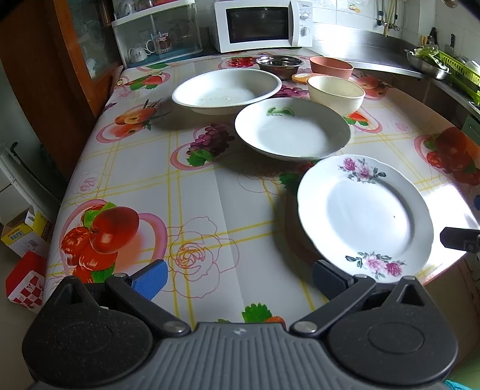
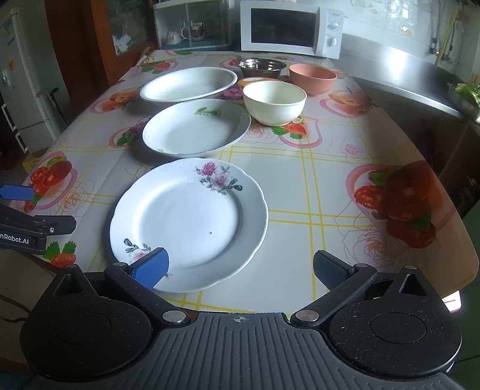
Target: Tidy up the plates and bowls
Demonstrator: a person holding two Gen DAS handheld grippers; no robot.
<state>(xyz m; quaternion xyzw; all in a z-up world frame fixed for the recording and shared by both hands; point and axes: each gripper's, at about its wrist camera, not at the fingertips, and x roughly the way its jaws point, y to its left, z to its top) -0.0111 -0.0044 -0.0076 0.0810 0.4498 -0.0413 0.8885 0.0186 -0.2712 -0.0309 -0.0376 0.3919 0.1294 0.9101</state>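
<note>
- Plates and bowls lie spread singly over the fruit-print tablecloth [image 1: 144, 186]; judging by that, the sorting is barely begun.
- Left gripper [image 1: 240, 277] hangs over the near table edge with its jaws spread wide and nothing between them; its right finger sits just beside the rim of the rose plate [image 1: 364, 217].
- Right gripper [image 2: 240, 267] is likewise wide apart and empty, its blue left finger overlapping the near rim of the same rose plate [image 2: 189, 225]; whether it touches I cannot tell.
- Beyond the rose plate comes the deep plate with a green leaf [image 2: 196, 127], their rims close.
- Farther back stands the large white basin [image 2: 189, 84], and to its right the cream bowl [image 2: 274, 102].
- Behind these are the pink bowl [image 2: 312, 78], the steel bowl [image 2: 262, 66], and a small orange dish [image 2: 253, 80] between them, mostly hidden.
- Nothing is stacked yet: plates remain to be piled and bowls nested, probably starting with the rose plate.
- A microwave [image 1: 262, 25] stands at the far end.
</note>
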